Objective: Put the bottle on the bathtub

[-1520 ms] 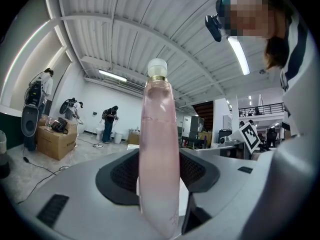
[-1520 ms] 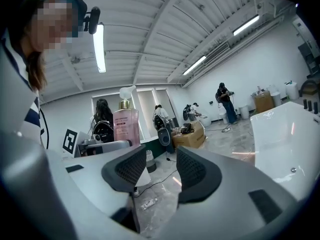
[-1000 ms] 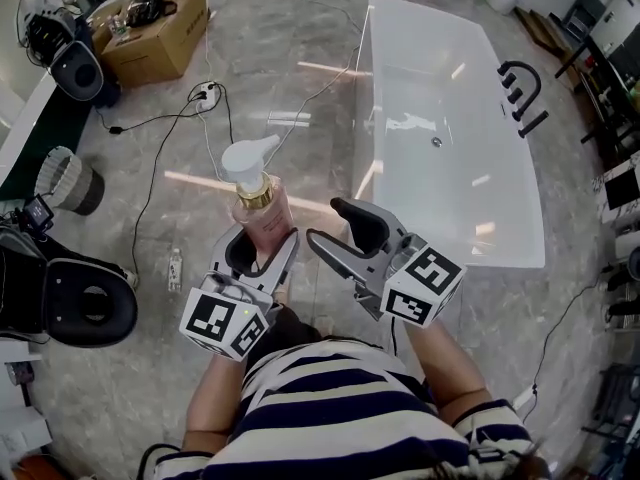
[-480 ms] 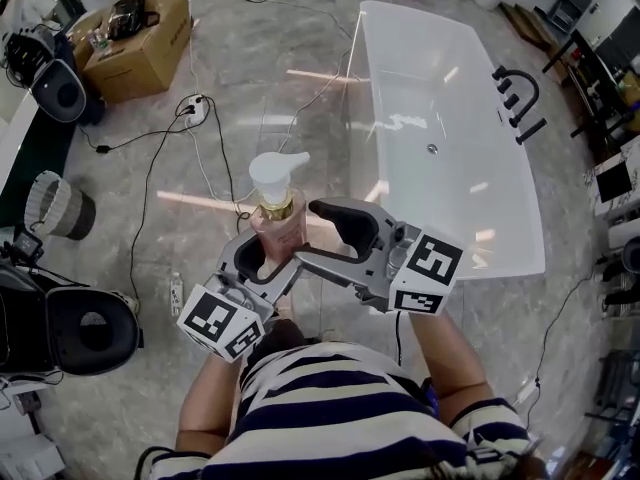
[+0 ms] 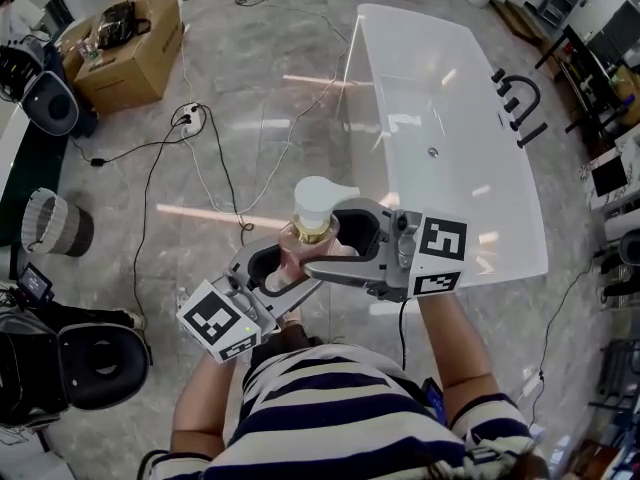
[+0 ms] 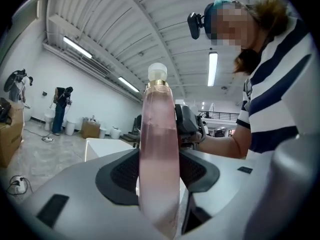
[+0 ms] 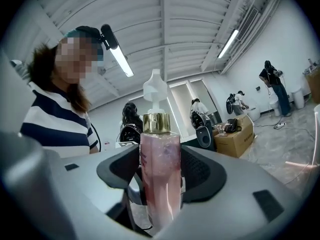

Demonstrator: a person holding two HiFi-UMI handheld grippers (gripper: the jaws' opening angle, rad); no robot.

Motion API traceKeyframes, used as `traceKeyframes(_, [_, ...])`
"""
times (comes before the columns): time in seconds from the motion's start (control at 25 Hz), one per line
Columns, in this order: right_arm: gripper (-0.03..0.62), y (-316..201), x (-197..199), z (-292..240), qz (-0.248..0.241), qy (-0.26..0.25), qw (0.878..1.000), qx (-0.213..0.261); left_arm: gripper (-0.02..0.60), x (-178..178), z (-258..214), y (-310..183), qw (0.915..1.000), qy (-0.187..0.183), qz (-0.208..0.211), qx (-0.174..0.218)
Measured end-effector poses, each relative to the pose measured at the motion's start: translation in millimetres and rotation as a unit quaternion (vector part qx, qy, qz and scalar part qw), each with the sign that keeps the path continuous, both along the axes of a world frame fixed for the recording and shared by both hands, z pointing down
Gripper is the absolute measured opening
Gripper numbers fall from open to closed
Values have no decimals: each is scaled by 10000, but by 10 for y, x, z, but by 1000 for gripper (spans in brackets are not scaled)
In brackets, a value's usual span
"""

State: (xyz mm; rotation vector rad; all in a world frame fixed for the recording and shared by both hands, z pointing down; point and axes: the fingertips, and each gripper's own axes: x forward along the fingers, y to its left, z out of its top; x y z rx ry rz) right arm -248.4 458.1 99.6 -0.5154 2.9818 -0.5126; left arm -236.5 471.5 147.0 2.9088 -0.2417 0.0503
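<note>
- While the left gripper (image 5: 285,265) is clamped on the lower body of the pink translucent pump bottle with a gold collar and white dispenser head (image 5: 311,230), holding it upright in the air at the middle of the head view, the right gripper (image 5: 322,240) has its jaws wide apart around the same bottle; they have just been opening and press on nothing, so a handover looks likely
- If the left jaws let go before the right ones close, the bottle probably drops to the grey marble floor (image 5: 250,88), since nothing lies under it
- If the right pads close high, near the collar, the smooth wall may slip or the bottle may swing under its own weight
- If both grippers pull while clamped, the bottle could twist out
- The white rectangular bathtub (image 5: 450,78) fills the upper right of the frame and the bottle is not yet over it; its rim looks narrow and glossy, so a tilted set-down may topple the tall bottle into the basin or onto the floor
</note>
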Motion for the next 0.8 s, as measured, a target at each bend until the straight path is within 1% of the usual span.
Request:
traceKeyframes(0.08, [273, -45, -40, 7, -33, 17, 10000, -6, 233, -42, 13, -35, 9999, -28, 124, -26])
traceKeyframes(0.28, [252, -229, -189, 78, -77, 274, 9996, 63, 233, -183, 72, -220, 9991, -88, 393, -131])
traceKeyframes(0.48, [245, -367, -261, 105, 5, 309, 9995, 74, 233, -246, 102, -351, 9980, -38, 573, -256])
traceKeyframes(0.68, [242, -440, -265, 144, 66, 330, 9994, 45, 233, -248, 145, -422, 9971, -98, 710, -248])
traceKeyframes(0.8, [241, -459, -254, 135, 153, 293, 9995, 15, 233, -242, 132, -436, 9965, -95, 770, -309])
